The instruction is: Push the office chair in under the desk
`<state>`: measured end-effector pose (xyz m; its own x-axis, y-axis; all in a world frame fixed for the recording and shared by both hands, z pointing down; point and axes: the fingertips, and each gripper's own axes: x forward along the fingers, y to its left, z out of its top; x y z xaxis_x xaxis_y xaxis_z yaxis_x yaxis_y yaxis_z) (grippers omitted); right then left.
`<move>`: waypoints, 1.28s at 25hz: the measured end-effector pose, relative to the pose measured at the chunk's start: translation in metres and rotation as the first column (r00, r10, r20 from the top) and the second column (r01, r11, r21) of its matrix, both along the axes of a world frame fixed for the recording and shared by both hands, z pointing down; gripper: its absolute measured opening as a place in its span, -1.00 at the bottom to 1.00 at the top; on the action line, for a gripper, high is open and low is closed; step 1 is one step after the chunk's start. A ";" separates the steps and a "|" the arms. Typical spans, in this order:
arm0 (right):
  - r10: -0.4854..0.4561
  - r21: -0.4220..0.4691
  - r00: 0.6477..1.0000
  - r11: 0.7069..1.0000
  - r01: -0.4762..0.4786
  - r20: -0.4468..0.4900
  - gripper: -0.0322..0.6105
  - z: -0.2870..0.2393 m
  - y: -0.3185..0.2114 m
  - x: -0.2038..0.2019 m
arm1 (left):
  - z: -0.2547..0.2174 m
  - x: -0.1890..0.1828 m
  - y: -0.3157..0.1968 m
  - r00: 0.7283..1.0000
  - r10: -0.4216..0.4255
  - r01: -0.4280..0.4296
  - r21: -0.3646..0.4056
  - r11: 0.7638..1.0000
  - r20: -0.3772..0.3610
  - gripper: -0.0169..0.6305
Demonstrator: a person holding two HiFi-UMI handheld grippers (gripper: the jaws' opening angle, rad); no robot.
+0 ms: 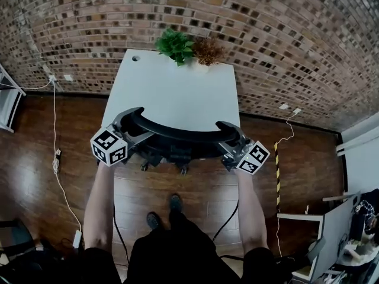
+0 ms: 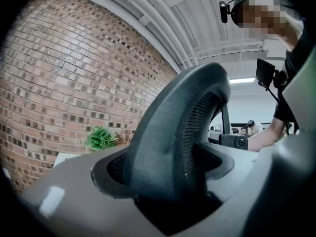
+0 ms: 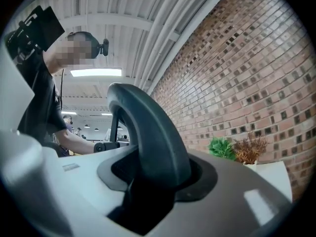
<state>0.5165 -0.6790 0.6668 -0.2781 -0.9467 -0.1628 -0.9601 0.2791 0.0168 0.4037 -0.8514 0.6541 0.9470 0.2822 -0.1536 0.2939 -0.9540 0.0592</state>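
Note:
The black office chair's curved backrest (image 1: 177, 133) lies along the near edge of the white desk (image 1: 172, 87), with castors (image 1: 145, 167) showing just below it. My left gripper (image 1: 131, 129) clamps the backrest's left end, my right gripper (image 1: 232, 139) its right end. In the left gripper view the mesh backrest rim (image 2: 168, 127) rises from between the jaws of that gripper (image 2: 168, 181). In the right gripper view the rim (image 3: 148, 132) stands likewise in that gripper (image 3: 148, 191). The chair's seat is hidden.
A green plant (image 1: 174, 43) and a dried brown plant (image 1: 208, 51) stand at the desk's far edge against the brick wall. A white cable (image 1: 56, 158) runs over the wooden floor at the left, a yellow-black strip (image 1: 276, 170) at the right. My shoes (image 1: 176, 203) stand behind the chair.

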 end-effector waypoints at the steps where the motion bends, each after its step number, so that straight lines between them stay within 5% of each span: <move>1: -0.003 -0.005 1.000 1.000 0.003 0.005 -0.30 0.002 -0.005 0.007 | 0.004 0.009 -0.005 1.000 0.002 -0.001 -0.012 1.000 0.007 0.47; 5: 0.004 0.018 1.000 1.000 -0.003 -0.026 -0.32 0.006 -0.011 0.011 | 0.010 0.021 -0.011 0.998 0.056 -0.056 -0.015 0.998 -0.006 0.44; 17: 0.025 0.073 0.998 0.997 -0.020 -0.061 -0.31 0.013 -0.005 0.016 | 0.026 0.035 -0.011 0.998 0.045 -0.043 0.027 0.999 -0.054 0.47; 20: 0.024 0.076 0.999 0.997 -0.021 -0.038 -0.30 0.012 -0.003 0.012 | 0.022 0.024 -0.022 0.995 -0.001 -0.004 -0.051 0.999 -0.095 0.52; 22: 0.017 0.069 0.999 0.998 -0.015 -0.029 -0.30 0.009 -0.003 0.013 | 0.019 0.001 -0.047 0.984 -0.128 0.109 -0.145 0.983 -0.127 0.52; 26: 0.120 0.096 0.991 0.989 -0.114 -0.065 -0.22 -0.004 0.010 0.031 | 0.053 -0.062 -0.083 0.923 -0.376 0.324 -0.349 0.879 -0.088 0.41; 29: 0.230 0.105 0.972 0.967 -0.233 0.041 -0.26 0.007 0.047 0.045 | 0.122 -0.087 -0.034 0.941 -0.338 0.295 -0.415 0.860 -0.031 0.34; 32: 0.315 0.013 0.907 0.943 -0.332 0.278 -0.27 0.070 0.092 0.029 | 0.202 -0.111 0.054 0.972 -0.199 0.233 -0.416 0.879 0.123 0.29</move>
<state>0.5459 -0.5871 0.7371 0.1035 -0.9637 -0.2462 -0.9681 -0.0409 -0.2472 0.2925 -0.7975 0.8562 0.9902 -0.0072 -0.1391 0.0619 -0.8718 0.4860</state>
